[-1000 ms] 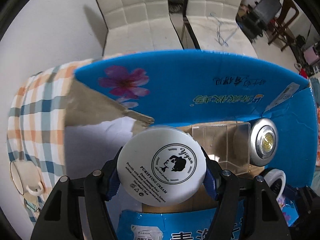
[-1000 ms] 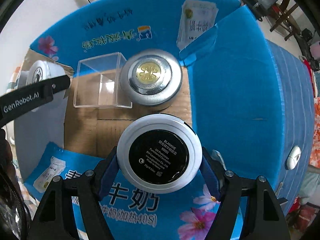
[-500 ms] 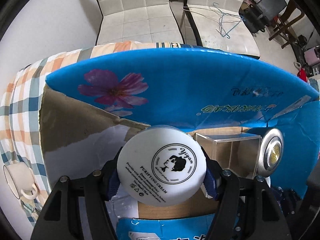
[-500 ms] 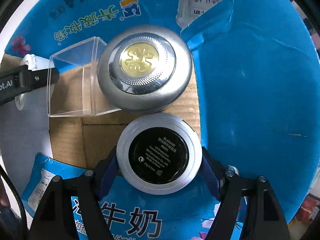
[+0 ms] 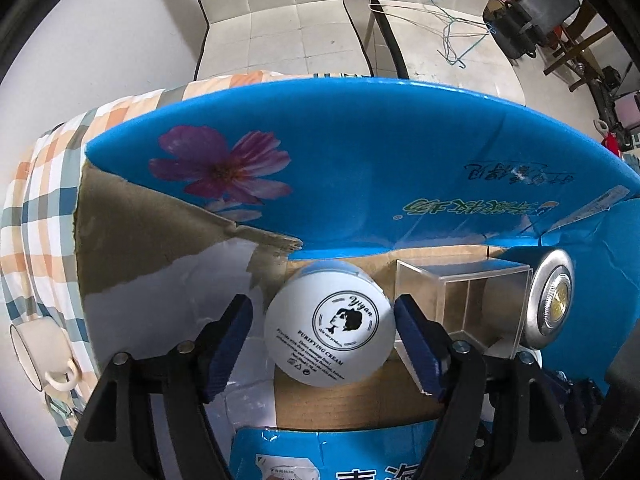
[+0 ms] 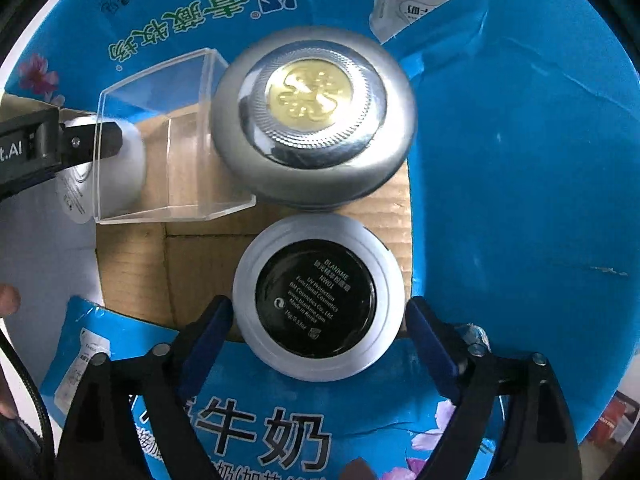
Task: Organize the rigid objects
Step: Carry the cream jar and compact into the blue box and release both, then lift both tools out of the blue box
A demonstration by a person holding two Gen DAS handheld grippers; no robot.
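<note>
A white cream jar [image 5: 328, 326] lies on the floor of the blue cardboard box [image 5: 360, 152]. My left gripper [image 5: 324, 340] is open, its jaws apart on either side of the jar. A silver compact with a black label [image 6: 318, 298] lies in the box below a silver case with a gold emblem [image 6: 312, 120]. My right gripper [image 6: 318, 334] is open, its jaws off the compact's sides. A clear plastic box [image 6: 168, 148] stands between the white jar [image 6: 116, 168] and the silver case. The clear box [image 5: 460, 304] and silver case [image 5: 550, 304] also show in the left wrist view.
The box sits on a checked cloth [image 5: 36, 216]. A cream mug [image 5: 40, 348] stands on the cloth at left. Torn brown flaps [image 5: 140, 232] line the box's left side. White chairs [image 5: 280, 16] stand beyond the table. The left gripper's body [image 6: 24, 156] reaches in from the left.
Both grippers have opened and let go: the white jar and the black-label compact now rest on the box floor. Both grippers had lowered into the box before that.
</note>
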